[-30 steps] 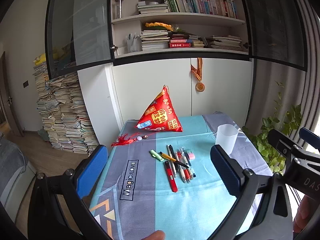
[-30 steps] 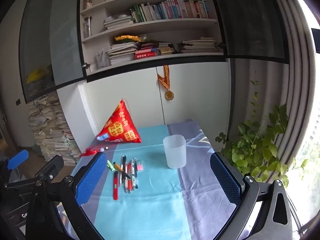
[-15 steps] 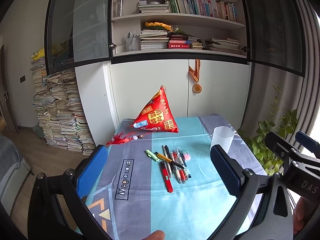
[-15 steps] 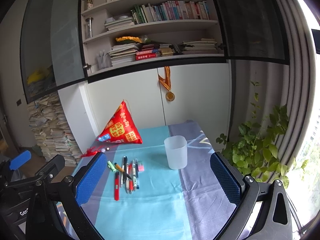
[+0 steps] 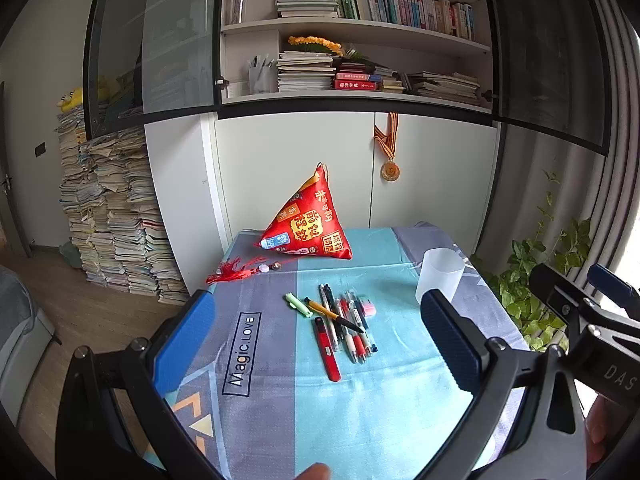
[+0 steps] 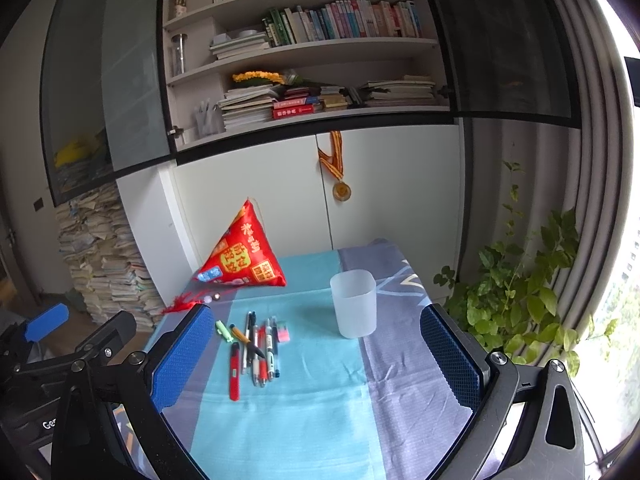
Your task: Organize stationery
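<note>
both grippers hover above the near edge of the surface (image 6: 400, 400), which is draped in a teal and grey cloth, and nothing is held. the left gripper (image 5: 316, 344) has its blue pads wide apart, and so does the right gripper (image 6: 316, 356); each looks ready for a first pick and neither touches anything.

the stationery lies ahead of both grippers as a loose cluster of pens (image 5: 346, 328), roughly parallel and overlapping, with an orange-barrelled pen laid diagonally across the others. a red pen (image 5: 326, 350) sits nearest the left gripper, a green highlighter (image 5: 299, 305) is at the far left of the cluster, and a small pink eraser (image 5: 367, 306) is at its far right. in the right wrist view the cluster sits ahead and to the left of the right gripper.

a frosted plastic cup (image 6: 354, 304) stands upright ahead of the right gripper, apart from the pens; it is probably the holder for them, and it looks empty, though its translucent wall makes that hard to confirm. a red pyramid-shaped pouch (image 5: 310, 226) with a tassel rests beyond the pens, clear of the work.
</note>
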